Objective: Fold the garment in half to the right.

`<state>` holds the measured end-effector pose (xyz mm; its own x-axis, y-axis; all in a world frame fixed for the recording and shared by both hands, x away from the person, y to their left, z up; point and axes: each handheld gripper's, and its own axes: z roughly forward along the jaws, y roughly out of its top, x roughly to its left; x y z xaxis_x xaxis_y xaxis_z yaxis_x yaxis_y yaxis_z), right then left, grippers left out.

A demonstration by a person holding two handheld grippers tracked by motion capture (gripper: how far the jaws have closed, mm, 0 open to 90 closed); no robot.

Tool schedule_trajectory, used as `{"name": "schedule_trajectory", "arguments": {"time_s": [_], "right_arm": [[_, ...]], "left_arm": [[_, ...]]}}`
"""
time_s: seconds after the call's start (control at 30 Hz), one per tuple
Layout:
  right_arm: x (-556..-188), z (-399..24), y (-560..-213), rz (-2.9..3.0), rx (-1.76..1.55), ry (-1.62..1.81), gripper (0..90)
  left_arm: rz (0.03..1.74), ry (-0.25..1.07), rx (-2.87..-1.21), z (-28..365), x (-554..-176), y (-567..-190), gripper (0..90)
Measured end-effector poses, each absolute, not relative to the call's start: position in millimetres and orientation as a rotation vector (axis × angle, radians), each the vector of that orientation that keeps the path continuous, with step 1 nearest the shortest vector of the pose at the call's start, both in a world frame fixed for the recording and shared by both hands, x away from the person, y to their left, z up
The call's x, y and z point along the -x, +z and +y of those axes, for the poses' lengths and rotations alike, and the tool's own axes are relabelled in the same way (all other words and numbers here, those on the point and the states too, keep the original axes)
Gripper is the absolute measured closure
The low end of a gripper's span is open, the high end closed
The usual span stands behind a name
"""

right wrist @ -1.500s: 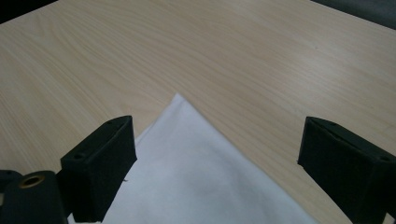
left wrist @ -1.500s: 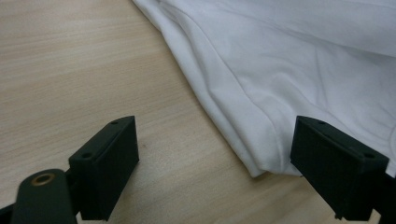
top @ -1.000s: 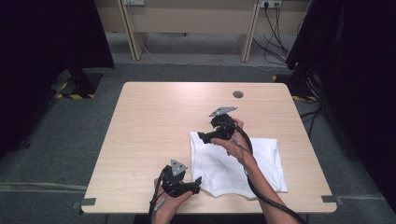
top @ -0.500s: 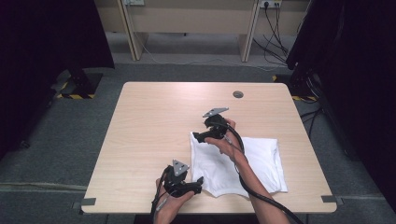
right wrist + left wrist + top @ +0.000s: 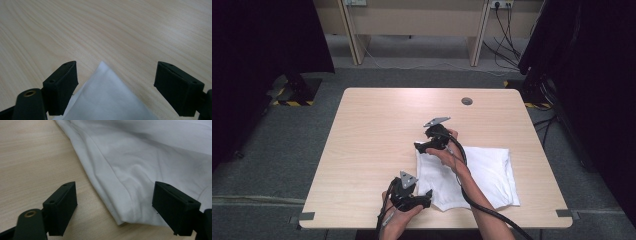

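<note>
White cloth [image 5: 482, 175], folded, on light wooden table [image 5: 377, 130], grey floor [image 5: 277, 150] around

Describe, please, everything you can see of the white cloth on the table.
The white cloth looks like soft, thin fabric, folded into a rough rectangle with stitched hems and light wrinkles. It lies flat on the near right part of the wooden table. The left gripper frames its near left corner and the right gripper frames its far left corner; both have open fingers that do not press the cloth.
</note>
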<state>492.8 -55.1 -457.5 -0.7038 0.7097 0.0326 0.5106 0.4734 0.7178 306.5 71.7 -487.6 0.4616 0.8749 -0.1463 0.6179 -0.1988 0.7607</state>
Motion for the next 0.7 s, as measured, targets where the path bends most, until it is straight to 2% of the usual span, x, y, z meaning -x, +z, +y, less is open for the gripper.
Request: {"name": "schedule_trajectory", "arguments": {"time_s": [0.03,0.07,0.1,0.17,0.2,0.23,0.27,0.3,0.33,0.37,0.4,0.43,0.47,0.5,0.53,0.57,0.6,0.63,0.67,0.7], "right_arm": [[-493,-55,-458,2.454,-1.042,1.059,19.6],[-495,-52,-460,2.46,-1.041,1.054,21.3],[-495,-52,-460,2.46,-1.041,1.054,21.3],[-496,-49,-462,2.471,-1.031,1.042,23.4],[-496,-49,-462,2.471,-1.031,1.042,23.4],[-497,-48,-463,2.483,-1.015,1.028,27.3],[-497,-48,-463,2.483,-1.015,1.028,27.3],[-497,-48,-463,2.483,-1.015,1.028,27.3],[-498,-47,-465,2.494,-1.005,0.998,33.0],[-498,-47,-465,2.494,-1.005,0.998,33.0],[-499,-49,-468,2.504,-0.997,0.982,33.0],[-499,-49,-468,2.504,-0.997,0.982,38.0],[-499,-49,-468,2.504,-0.997,0.982,38.0],[-500,-49,-469,2.525,-0.987,0.98,45.3],[-500,-49,-469,2.525,-0.987,0.98,45.3],[-499,-48,-469,2.543,-0.97,0.987,45.3],[-499,-48,-469,2.543,-0.97,0.987,55.4],[-499,-48,-469,2.543,-0.97,0.987,55.4],[-498,-48,-469,2.552,-0.937,0.986,55.4],[-498,-48,-469,2.552,-0.937,0.986,62.9]], "left_arm": [[1.249,0.41,-1.918,72,-307,-488,24.5],[1.229,0.429,-1.935,70,-306,-488,24.5],[1.229,0.429,-1.935,70,-306,-488,30.7],[1.211,0.438,-1.944,69,-305,-488,30.7],[1.211,0.438,-1.944,69,-305,-488,36.6],[1.211,0.438,-1.944,69,-305,-488,36.6],[1.19,0.441,-1.954,67,-305,-488,36.6],[1.19,0.441,-1.954,67,-305,-488,41.3],[1.173,0.442,-1.964,65,-305,-488,41.3],[1.173,0.442,-1.964,65,-305,-488,45.7],[1.173,0.442,-1.964,65,-305,-488,45.7],[1.162,0.44,-1.969,65,-305,-488,45.7],[1.162,0.44,-1.969,65,-305,-488,50.4],[1.151,0.443,-1.965,64,-305,-488,50.4],[1.151,0.443,-1.965,64,-305,-488,55.4],[1.151,0.443,-1.965,64,-305,-488,55.4],[1.14,0.443,-1.962,64,-304,-488,55.4],[1.14,0.443,-1.962,64,-304,-488,60.2],[1.14,0.443,-1.962,64,-304,-488,60.2],[1.132,0.446,-1.945,66,-305,-487,60.2]]}}
